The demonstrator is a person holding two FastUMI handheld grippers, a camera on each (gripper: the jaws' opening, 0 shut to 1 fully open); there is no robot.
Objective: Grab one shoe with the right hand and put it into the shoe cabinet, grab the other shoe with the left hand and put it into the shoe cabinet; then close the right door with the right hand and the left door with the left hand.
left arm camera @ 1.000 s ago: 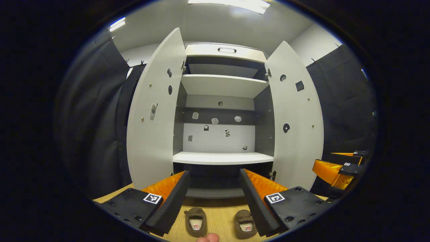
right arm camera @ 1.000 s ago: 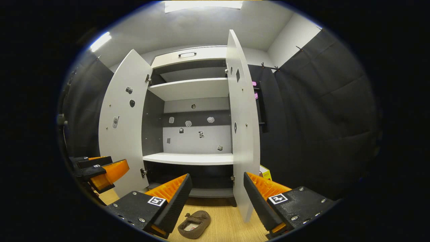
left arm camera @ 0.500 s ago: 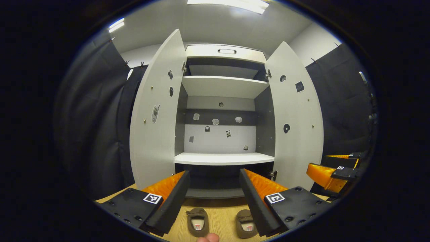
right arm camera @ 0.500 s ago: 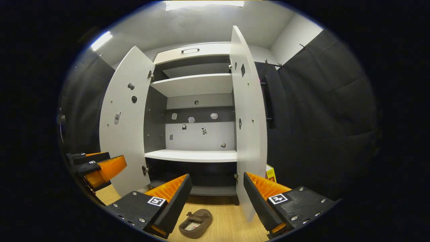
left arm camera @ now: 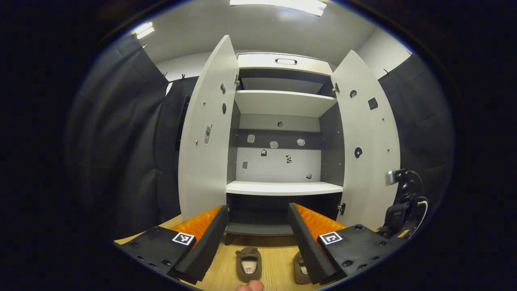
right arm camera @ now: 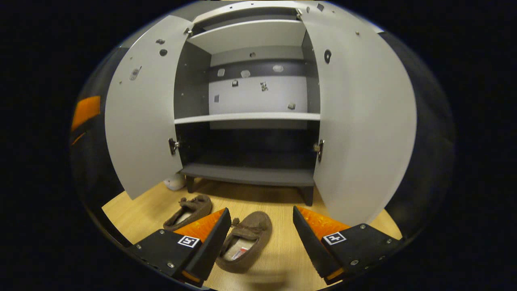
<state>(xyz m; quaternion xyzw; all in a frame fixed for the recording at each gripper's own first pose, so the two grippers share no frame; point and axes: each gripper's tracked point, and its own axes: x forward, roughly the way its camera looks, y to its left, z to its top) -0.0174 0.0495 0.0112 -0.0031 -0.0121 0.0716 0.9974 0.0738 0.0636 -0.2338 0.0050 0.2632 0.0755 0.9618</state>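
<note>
Low in the right gripper view, my right gripper (right arm camera: 260, 238) hangs over the wood floor (right arm camera: 282, 258), fingers spread wide, holding nothing. One brown shoe (right arm camera: 245, 241) lies on the floor between them, nearer the left finger, not touched by either. The second shoe (right arm camera: 189, 207) lies up and to the left of it, near the bottom corner of the left door (right arm camera: 139, 117). Above, the cabinet (right arm camera: 247, 175) stands open, right door (right arm camera: 363, 121) swung wide; bottom shelf and the white shelf above it are bare.

Bottom centre of the left gripper view, my left gripper (left arm camera: 257, 238) is also wide open and holds nothing. Between its fingers one shoe (left arm camera: 249, 263) sits on the floor (left arm camera: 274, 258); the other (left arm camera: 301, 267) is half hidden behind the right finger. The cabinet (left arm camera: 282, 188) fills the middle of the frame, both doors (left arm camera: 204, 133) (left arm camera: 369, 145) open. A fingertip (left arm camera: 250, 286) peeks in at the bottom edge. Dark gear with a cable (left arm camera: 404, 206) shows at right; I cannot tell what it is.
</note>
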